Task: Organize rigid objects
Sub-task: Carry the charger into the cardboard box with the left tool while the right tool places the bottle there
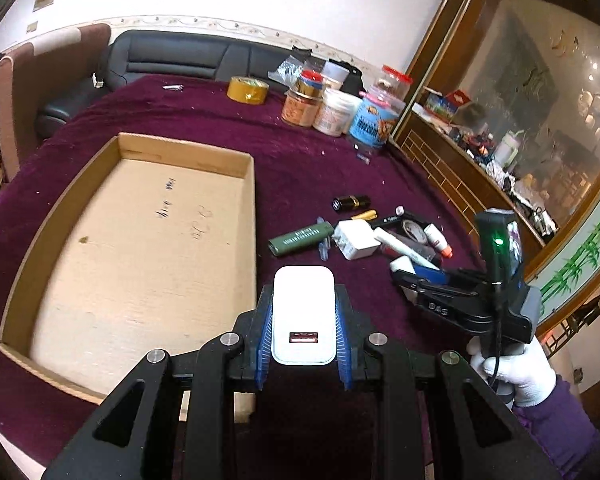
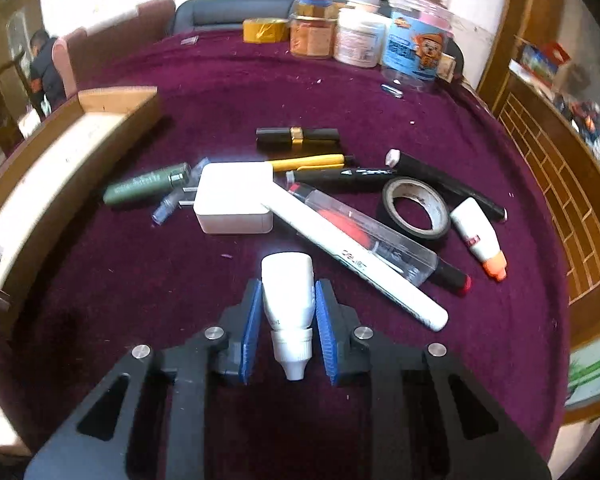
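Note:
My left gripper [image 1: 303,320] is shut on a white USB charger [image 1: 303,312], held above the purple cloth just right of the open cardboard tray [image 1: 140,240]. My right gripper [image 2: 287,312] has its blue pads around a small white bottle [image 2: 288,300], nozzle toward the camera; there is a slight gap on each side. Ahead of it lies a pile: a white plug adapter [image 2: 234,198], a green tube [image 2: 140,188], a white marker [image 2: 352,264], a black tape roll [image 2: 414,208], a black-gold lipstick [image 2: 298,136] and an orange-capped white bottle [image 2: 480,240].
Jars [image 2: 358,36] and a yellow tape roll [image 2: 265,30] stand at the table's far edge. A wooden cabinet [image 2: 560,184] runs along the right. A black sofa [image 1: 188,56] lies behind the table. The right gripper's body [image 1: 472,300] shows in the left wrist view.

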